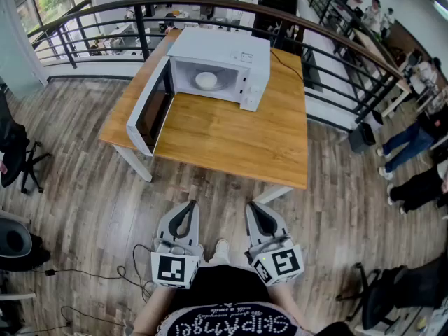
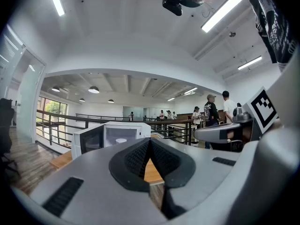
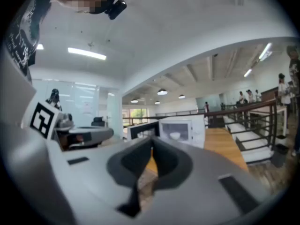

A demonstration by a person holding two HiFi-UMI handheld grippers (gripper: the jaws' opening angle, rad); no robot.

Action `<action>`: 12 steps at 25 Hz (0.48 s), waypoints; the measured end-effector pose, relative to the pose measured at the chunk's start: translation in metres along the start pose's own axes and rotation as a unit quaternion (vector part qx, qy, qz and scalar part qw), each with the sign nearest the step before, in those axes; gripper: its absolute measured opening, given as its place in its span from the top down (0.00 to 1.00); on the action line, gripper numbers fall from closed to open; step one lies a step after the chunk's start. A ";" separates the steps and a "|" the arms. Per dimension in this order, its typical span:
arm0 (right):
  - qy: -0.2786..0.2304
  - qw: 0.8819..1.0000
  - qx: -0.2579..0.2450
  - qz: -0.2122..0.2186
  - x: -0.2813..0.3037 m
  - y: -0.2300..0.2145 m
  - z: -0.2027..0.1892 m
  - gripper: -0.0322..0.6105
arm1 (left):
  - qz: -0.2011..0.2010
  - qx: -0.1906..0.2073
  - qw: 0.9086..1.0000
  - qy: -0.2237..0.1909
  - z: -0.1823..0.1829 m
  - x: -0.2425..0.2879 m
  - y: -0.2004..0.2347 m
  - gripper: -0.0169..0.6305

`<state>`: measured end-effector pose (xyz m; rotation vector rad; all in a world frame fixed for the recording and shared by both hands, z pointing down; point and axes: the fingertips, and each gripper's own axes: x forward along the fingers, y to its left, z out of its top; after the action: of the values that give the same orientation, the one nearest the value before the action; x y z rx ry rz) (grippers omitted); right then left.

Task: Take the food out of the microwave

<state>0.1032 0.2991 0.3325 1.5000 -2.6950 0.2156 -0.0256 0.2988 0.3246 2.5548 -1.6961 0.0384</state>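
A white microwave (image 1: 222, 61) stands at the far side of a wooden table (image 1: 231, 138), its door (image 1: 150, 107) swung wide open to the left. Inside it sits a white bowl of food (image 1: 206, 80), also in the left gripper view as the bowl (image 2: 121, 140) and in the right gripper view as the bowl (image 3: 175, 135). Both grippers hang side by side in front of the person, well short of the table's near edge. My left gripper (image 1: 192, 206) is shut and holds nothing. My right gripper (image 1: 250, 206) is likewise shut with nothing in it.
A dark metal railing (image 1: 336, 61) curves behind and to the right of the table. Several people (image 1: 420, 138) stand at the right. An office chair (image 1: 17, 152) and cables (image 1: 84, 275) lie on the wooden floor at the left.
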 end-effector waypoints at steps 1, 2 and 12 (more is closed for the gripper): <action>-0.001 1.000 0.000 0.001 -0.001 -0.002 0.000 0.89 | 0.001 -0.001 1.000 0.000 -0.001 0.001 -0.002 0.92; -0.001 1.000 0.000 0.002 -0.002 -0.004 -0.001 0.89 | 0.001 -0.001 1.000 0.000 -0.001 0.002 -0.004 0.92; -0.006 1.000 -0.002 0.015 -0.007 -0.028 0.002 0.89 | 0.013 0.002 1.000 -0.002 -0.002 0.018 -0.022 0.92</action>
<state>0.1306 0.2902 0.3323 1.4660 -2.7259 0.2031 0.0018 0.2913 0.3271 2.5372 -1.7319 0.0384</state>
